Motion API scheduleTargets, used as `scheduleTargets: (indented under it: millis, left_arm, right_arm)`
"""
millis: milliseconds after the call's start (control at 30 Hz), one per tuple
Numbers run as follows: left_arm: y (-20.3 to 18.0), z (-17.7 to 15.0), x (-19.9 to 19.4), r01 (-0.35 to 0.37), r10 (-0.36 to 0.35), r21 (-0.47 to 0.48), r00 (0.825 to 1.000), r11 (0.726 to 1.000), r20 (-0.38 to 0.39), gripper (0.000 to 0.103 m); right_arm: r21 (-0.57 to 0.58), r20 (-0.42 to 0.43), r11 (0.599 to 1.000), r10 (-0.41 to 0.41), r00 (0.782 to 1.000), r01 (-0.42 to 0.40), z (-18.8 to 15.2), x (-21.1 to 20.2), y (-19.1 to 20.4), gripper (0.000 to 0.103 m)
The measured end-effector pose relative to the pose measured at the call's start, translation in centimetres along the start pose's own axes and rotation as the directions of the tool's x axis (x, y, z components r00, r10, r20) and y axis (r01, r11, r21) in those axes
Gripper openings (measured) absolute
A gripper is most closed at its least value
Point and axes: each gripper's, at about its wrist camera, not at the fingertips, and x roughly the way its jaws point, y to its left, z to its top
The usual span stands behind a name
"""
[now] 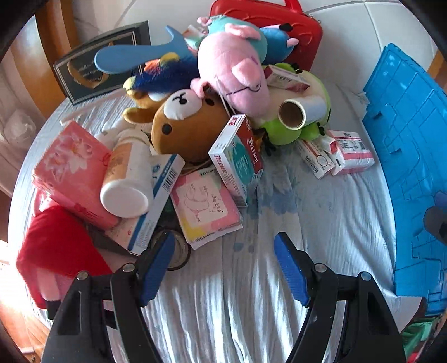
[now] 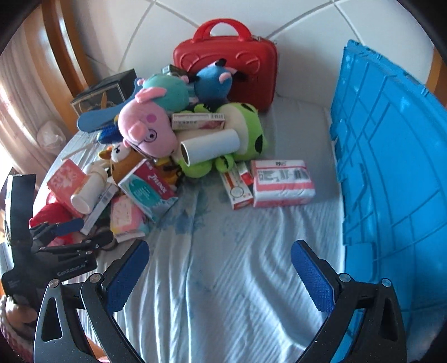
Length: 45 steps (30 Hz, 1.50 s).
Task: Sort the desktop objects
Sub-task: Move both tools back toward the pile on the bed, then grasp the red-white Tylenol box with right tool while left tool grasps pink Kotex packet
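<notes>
A heap of objects lies on a light blue sheet (image 1: 237, 293): a pink pig plush (image 1: 234, 72), a brown bear plush (image 1: 187, 123), a green frog plush (image 1: 293, 128), a white roll (image 1: 301, 111), a Tylenol box (image 1: 237, 156), a white bottle (image 1: 128, 178), pink tissue packs (image 1: 72, 170) and medicine boxes (image 1: 335, 153). My left gripper (image 1: 223, 268) is open and empty, just in front of the heap. My right gripper (image 2: 220, 276) is open and empty over bare sheet; the left gripper (image 2: 75, 231) shows at its left.
A blue plastic crate (image 2: 391, 167) stands at the right, also in the left wrist view (image 1: 413, 156). A red carry case (image 2: 229, 64) leans against the white headboard (image 2: 293, 25). A dark box (image 2: 103, 92) sits at the back left. A wooden frame (image 2: 61, 50) runs behind.
</notes>
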Motion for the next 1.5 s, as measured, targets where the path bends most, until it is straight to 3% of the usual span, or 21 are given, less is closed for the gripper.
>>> scheduleTargets:
  millis: [133,300,333,500,700,967,1167,1267,1500]
  left_arm:
    - [0.3,0.1,3.1,-0.054,0.054,-0.067,0.999,0.996,-0.011,0.073]
    - [1.7,0.8,7.3,-0.062,0.058,-0.182,0.998,0.981,-0.031,0.073]
    - [1.9,1.0,7.8,-0.08,0.078,-0.186,0.997,0.979,-0.02,0.073]
    - [3.3,1.3,10.3,-0.038,0.034,-0.18,0.999,0.983,-0.027,0.074]
    - [4.8,0.5,9.8,0.006,-0.006,-0.15,1.0,0.989,0.003,0.075]
    - [5.7,0.5,10.1,0.038,-0.036,-0.15,0.999,0.988,0.018,0.075]
    - [5.9,1.4,10.3,0.002,0.006,-0.143,0.999,0.99,0.05,0.073]
    - [5.8,1.2,10.0,-0.013,0.02,-0.131,0.998,0.991,0.058,0.07]
    - [4.7,0.1,6.9,-0.026,0.036,-0.097,0.995,0.995,0.097,0.068]
  right_arm:
    - [-0.018,-0.069,0.999,0.044,0.997,-0.045,0.0,4.8,0.1,0.103]
    - [-0.017,-0.122,0.993,0.116,0.986,-0.119,0.5,10.2,0.8,0.103]
    - [-0.016,-0.123,0.991,0.128,0.984,-0.131,0.6,11.0,1.0,0.103]
    - [-0.02,-0.126,0.976,0.211,0.969,-0.215,1.6,14.1,3.0,0.103]
    - [-0.118,-0.116,0.954,0.264,0.958,-0.277,3.5,15.2,6.5,0.103]
    - [-0.244,-0.121,0.94,0.216,0.969,-0.24,5.4,18.2,9.8,0.103]
    - [-0.25,-0.153,0.932,0.228,0.962,-0.261,5.8,20.5,9.8,0.103]
    - [-0.239,-0.157,0.934,0.232,0.96,-0.265,5.4,20.5,9.6,0.079]
    - [-0.224,-0.095,0.946,0.219,0.971,-0.236,4.5,16.0,8.3,0.079]
